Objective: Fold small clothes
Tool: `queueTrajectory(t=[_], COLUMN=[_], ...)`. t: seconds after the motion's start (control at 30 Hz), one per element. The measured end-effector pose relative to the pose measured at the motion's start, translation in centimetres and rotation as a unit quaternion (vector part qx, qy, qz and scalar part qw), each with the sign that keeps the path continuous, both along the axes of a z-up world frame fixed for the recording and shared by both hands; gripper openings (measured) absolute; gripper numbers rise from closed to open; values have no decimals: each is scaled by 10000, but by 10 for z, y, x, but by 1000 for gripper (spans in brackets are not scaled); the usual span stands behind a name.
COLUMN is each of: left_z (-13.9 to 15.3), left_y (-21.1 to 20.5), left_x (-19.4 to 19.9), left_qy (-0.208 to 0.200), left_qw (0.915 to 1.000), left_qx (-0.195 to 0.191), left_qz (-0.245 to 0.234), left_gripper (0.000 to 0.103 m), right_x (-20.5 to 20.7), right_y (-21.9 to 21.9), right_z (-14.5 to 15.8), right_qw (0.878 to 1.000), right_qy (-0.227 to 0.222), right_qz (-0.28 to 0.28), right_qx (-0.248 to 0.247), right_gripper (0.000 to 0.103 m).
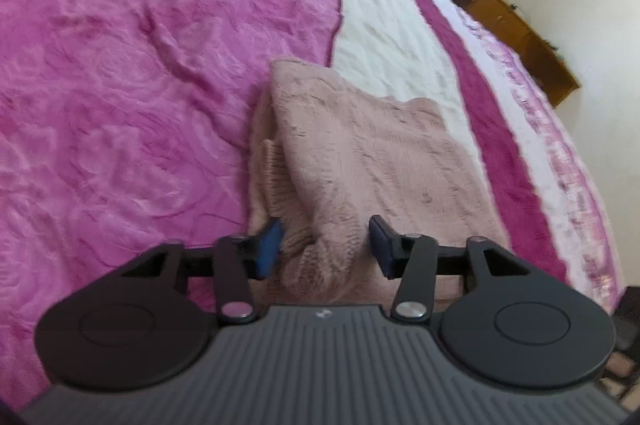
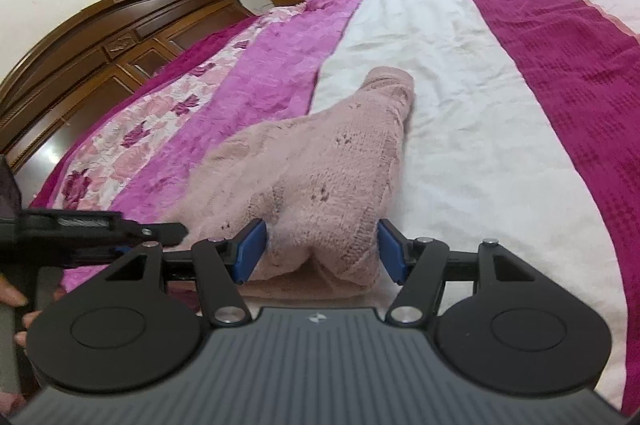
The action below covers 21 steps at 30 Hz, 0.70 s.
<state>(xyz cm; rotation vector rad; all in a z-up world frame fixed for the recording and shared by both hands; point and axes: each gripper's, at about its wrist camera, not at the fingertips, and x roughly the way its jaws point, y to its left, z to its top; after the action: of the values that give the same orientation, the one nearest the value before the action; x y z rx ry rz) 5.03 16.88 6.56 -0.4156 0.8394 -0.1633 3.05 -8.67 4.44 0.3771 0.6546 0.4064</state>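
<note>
My left fingers (image 1: 326,247) stand parted around a bunched fold of the pink knitted garment (image 1: 360,153), not visibly pinching it. My right fingers (image 2: 320,251) stand wide astride its near hem, pads apart from the wool. The garment lies on the bed (image 2: 460,105), its length running away from both grippers.

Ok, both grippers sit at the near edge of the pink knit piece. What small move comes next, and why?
Probably close the left gripper on the bunched near edge of the pink knit garment. Its jaws stand apart with the knit between them, unpinched. The right gripper also straddles that edge with its jaws apart, so neither grips it yet.
</note>
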Motion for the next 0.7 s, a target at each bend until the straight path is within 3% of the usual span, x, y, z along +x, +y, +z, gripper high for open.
queueTrajectory(t=[0.07, 0.13, 0.3, 0.4, 0.5, 0.57, 0.6, 0.7], left_z=[2, -1, -1, 3, 8, 9, 10, 11], left_y=[-3, -2, 4, 6, 9, 10, 9, 3], left_x=[0, 5, 5, 3, 2, 6, 8, 17], left_qy=[-47, 7, 64, 51, -76, -83, -85, -71], left_qw=[9989, 9975, 9986, 9989, 9991, 9991, 9990, 9992], left_qx=[476, 707, 502, 333, 52, -122, -151, -17], left_qz=[-12, 18, 176, 336, 405, 388, 406, 381], left_gripper=[32, 33, 35, 55, 58, 69, 74, 74], right_x=[-2, -3, -3, 1, 10, 21, 26, 43], right_y=[3, 4, -7, -20, -32, -37, -39, -43], right_z=[1, 0, -1, 5, 10, 10, 10, 3], right_qw=[9999, 9998, 9998, 9998, 9991, 9984, 9979, 9953], right_qy=[-43, 5, 148, 140, 115, 218, 284, 560], right_qz=[61, 103, 90, -21, -93, -92, -84, -13], right_qx=[-71, -156, -75, 165, 395, 522, 573, 796], right_gripper=[68, 68, 68, 75, 80, 81, 81, 82])
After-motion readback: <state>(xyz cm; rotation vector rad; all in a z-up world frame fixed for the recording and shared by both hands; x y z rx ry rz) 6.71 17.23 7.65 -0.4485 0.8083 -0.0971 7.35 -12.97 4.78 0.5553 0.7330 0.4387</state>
